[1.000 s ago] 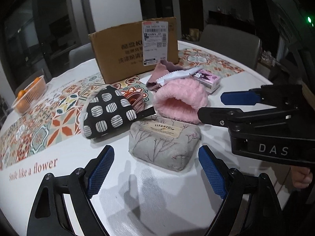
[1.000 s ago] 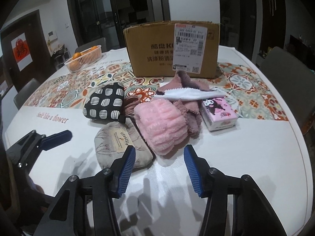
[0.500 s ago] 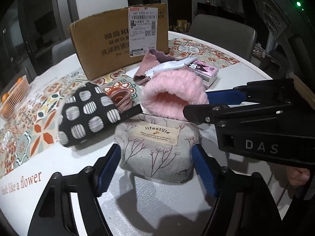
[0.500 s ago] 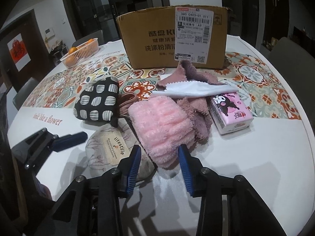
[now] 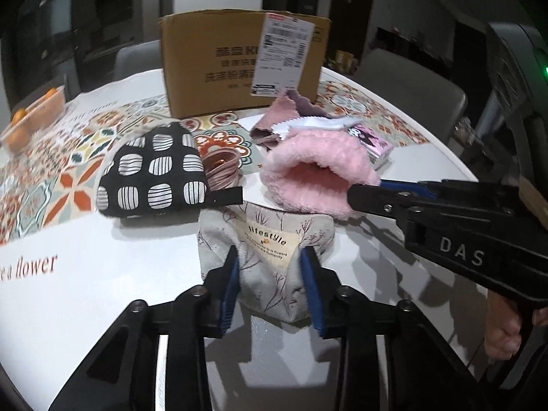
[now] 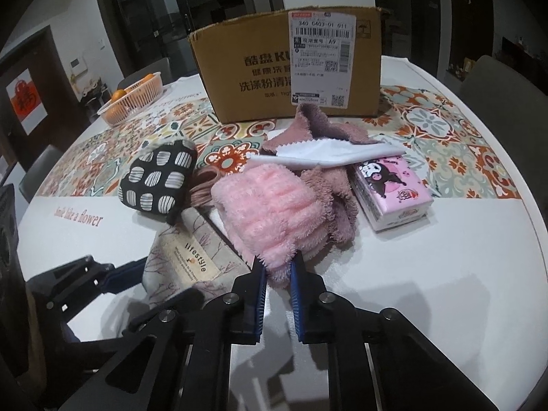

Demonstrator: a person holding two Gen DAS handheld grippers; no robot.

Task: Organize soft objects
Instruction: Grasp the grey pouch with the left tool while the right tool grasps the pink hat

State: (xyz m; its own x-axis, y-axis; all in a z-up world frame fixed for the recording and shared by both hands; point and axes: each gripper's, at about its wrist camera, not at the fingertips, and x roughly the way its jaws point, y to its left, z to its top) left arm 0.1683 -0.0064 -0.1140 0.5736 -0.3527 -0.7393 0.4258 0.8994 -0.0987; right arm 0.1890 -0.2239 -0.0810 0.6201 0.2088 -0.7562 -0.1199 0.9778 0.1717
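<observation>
My left gripper [image 5: 270, 267] is shut on the grey "lifestyle" pouch [image 5: 265, 233], which rests on the white table; the pouch also shows in the right wrist view [image 6: 191, 263]. My right gripper [image 6: 276, 274] is shut on the near edge of the fluffy pink item [image 6: 270, 212], which also shows in the left wrist view [image 5: 318, 167]. A black pouch with white spots [image 5: 154, 174] lies to the left. A mauve towel [image 6: 325, 133] and a white cloth [image 6: 328, 154] lie behind the pink item.
A cardboard box [image 6: 287, 68] stands at the back of the table. A pink tissue pack [image 6: 390, 191] lies to the right. A basket of oranges [image 6: 132, 97] sits far left. A patterned runner [image 6: 445, 157] crosses the table. Chairs stand around the table edge.
Both grippers moved forward and closed: the left one onto the grey pouch, the right one onto the edge of the fluffy pink item.
</observation>
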